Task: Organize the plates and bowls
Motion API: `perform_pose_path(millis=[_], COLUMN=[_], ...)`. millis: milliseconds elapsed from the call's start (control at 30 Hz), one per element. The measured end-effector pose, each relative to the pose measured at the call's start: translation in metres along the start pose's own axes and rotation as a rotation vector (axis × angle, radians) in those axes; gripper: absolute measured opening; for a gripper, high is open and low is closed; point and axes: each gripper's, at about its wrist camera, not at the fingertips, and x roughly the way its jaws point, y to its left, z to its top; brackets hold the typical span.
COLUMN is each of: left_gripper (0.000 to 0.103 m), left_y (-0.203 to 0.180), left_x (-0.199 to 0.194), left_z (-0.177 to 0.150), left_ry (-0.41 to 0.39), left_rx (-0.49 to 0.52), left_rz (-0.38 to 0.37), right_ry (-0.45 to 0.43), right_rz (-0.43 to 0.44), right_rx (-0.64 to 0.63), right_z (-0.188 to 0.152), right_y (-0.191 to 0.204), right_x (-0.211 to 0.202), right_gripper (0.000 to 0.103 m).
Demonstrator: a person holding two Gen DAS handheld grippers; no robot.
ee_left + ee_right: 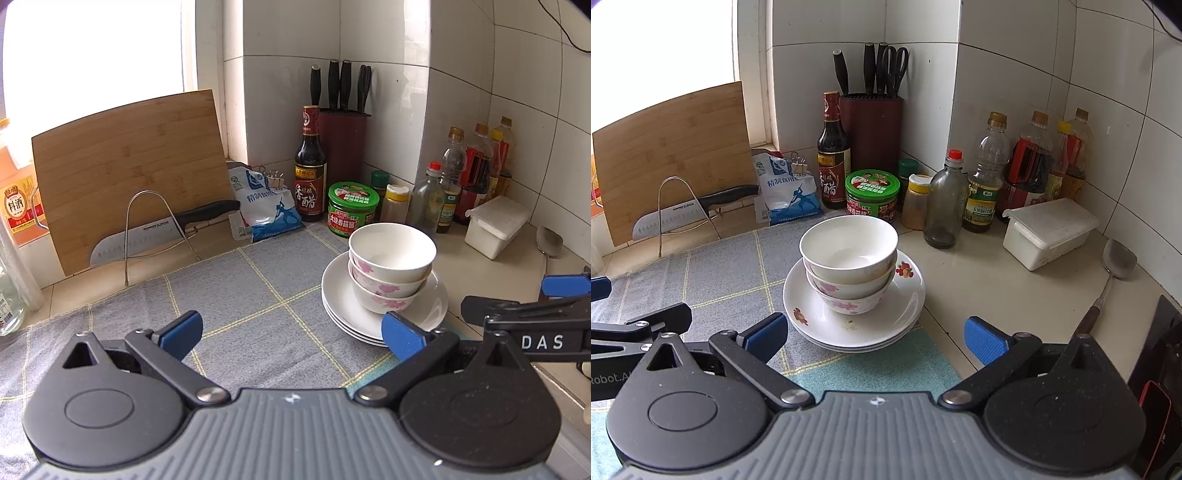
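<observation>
Three nested bowls (851,266) are stacked on the plates (849,328) at the grey cloth's (229,295) right edge. The right gripper (877,338) is held wide apart just near of them, empty; the left gripper (291,334) is likewise spread, with the stack far-right of it.

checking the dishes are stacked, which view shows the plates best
Right wrist. The plates sit near centre, with the whole front rim, the stacked edges and the fruit prints clear under the bowls. In the left wrist view the plates sit off to the right, partly behind a jaw.
</observation>
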Motion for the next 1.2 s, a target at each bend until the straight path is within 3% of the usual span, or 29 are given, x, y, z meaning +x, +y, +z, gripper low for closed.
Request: perform_pose_path(millis=[1200], left_gripper=[0.102], left_y=[0.0016], left_x=[-0.0050], left_z=[0.0011], left_ry=[-0.011], left_rx=[-0.002], left_rz=[0.011], right_ry=[-0.026], right_rz=[-0.018], right_rx=[-0.018], right_z=[0.0015], right_y=[0.0006], right_x=[-0.0075], right_gripper=[0.103])
